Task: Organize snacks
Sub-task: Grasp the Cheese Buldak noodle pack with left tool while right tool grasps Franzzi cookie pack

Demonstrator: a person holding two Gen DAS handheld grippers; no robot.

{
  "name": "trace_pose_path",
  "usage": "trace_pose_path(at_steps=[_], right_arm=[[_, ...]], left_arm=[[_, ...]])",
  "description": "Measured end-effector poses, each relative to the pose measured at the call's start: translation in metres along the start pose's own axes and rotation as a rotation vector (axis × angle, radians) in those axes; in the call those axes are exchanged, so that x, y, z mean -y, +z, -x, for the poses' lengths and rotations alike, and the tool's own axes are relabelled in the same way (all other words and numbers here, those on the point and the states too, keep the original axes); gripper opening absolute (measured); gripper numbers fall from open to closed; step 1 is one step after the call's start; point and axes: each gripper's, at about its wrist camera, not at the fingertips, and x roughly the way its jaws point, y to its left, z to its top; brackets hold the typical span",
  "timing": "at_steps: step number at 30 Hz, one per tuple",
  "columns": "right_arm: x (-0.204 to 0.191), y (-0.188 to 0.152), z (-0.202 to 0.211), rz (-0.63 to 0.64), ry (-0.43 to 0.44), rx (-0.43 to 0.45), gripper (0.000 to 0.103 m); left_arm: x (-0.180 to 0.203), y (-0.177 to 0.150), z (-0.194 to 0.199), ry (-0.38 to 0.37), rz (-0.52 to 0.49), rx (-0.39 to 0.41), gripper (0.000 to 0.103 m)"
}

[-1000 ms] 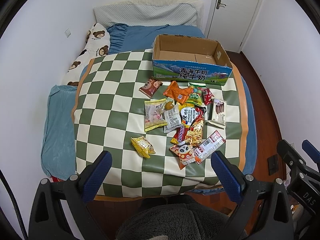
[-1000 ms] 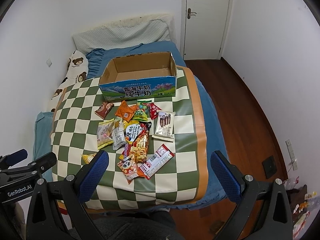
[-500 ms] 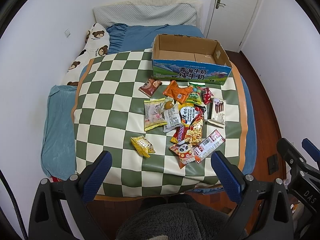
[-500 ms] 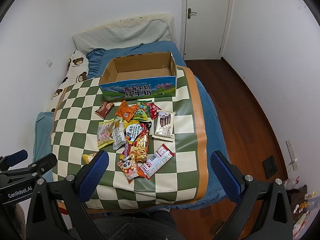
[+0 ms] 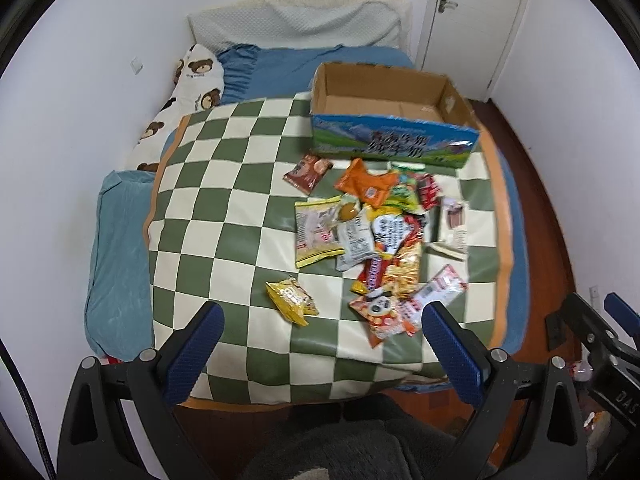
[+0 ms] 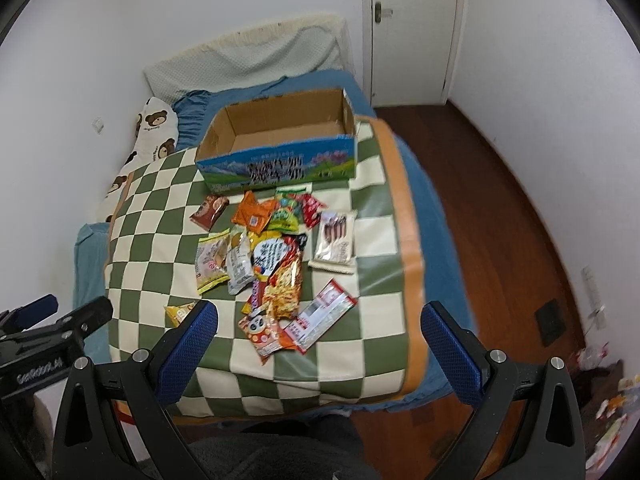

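Observation:
Several snack packets (image 5: 382, 240) lie in a loose pile on a green-and-cream checkered mat (image 5: 224, 216); the pile also shows in the right wrist view (image 6: 276, 260). An open empty cardboard box (image 5: 392, 120) with a blue printed side stands behind the pile, also in the right wrist view (image 6: 280, 144). A small yellow packet (image 5: 290, 300) lies apart, nearest the left gripper. My left gripper (image 5: 320, 320) is open and empty above the mat's near edge. My right gripper (image 6: 318, 320) is open and empty, also at the near edge.
The mat lies on a bed with a blue sheet (image 5: 120, 248), a bear-print pillow (image 5: 192, 80) at the left and a white pillow (image 5: 296, 24) at the head. Wooden floor (image 6: 500, 208) and a white door (image 6: 412, 28) lie to the right.
Both grippers have moved forward and closer to the mat, so the snacks and box appear larger. Nothing on the mat has moved.

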Motion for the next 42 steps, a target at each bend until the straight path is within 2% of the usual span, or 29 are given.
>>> trace_pose_path(at_steps=[5,11,14,17,21,25,27,29,30,35,38,42], right_arm=[[0.02,0.004,-0.064,-0.071,0.009,-0.065,0.103],[0.056,0.03,-0.171,-0.158,0.032,-0.148,0.103],[0.067,0.045,-0.22,-0.182,0.065,-0.203,0.095],[0.072,0.06,-0.26,-0.183,0.103,-0.251,0.084],[0.07,0.079,-0.306,-0.15,0.123,-0.301,0.084],[0.062,0.087,-0.357,-0.116,0.152,-0.393,0.081],[0.06,0.084,-0.374,-0.098,0.167,-0.438,0.061],[0.062,0.081,-0.378,-0.084,0.172,-0.451,0.06],[0.066,0.079,-0.377,-0.066,0.165,-0.453,0.06],[0.084,0.067,-0.373,-0.027,0.123,-0.503,0.06],[0.089,0.062,-0.378,-0.023,0.114,-0.511,0.06],[0.089,0.059,-0.383,-0.043,0.099,-0.506,0.065]], left_arm=[[0.003,0.008,-0.066,0.055,-0.034,-0.091,0.101],[0.019,0.031,-0.149,-0.005,-0.014,-0.209,0.101],[0.036,0.041,-0.182,-0.078,0.016,-0.268,0.101],[0.062,0.045,-0.218,-0.115,-0.001,-0.329,0.101],[0.09,0.041,-0.268,-0.112,-0.032,-0.41,0.101],[0.11,0.034,-0.315,-0.094,-0.069,-0.492,0.101],[0.116,0.031,-0.332,-0.095,-0.071,-0.52,0.101],[0.118,0.032,-0.337,-0.1,-0.049,-0.498,0.087],[0.118,0.033,-0.338,-0.107,-0.034,-0.485,0.085],[0.126,0.042,-0.337,-0.095,-0.019,-0.439,0.085],[0.133,0.047,-0.343,-0.106,-0.052,-0.47,0.087],[0.121,0.06,-0.35,-0.18,-0.023,-0.468,0.088]])
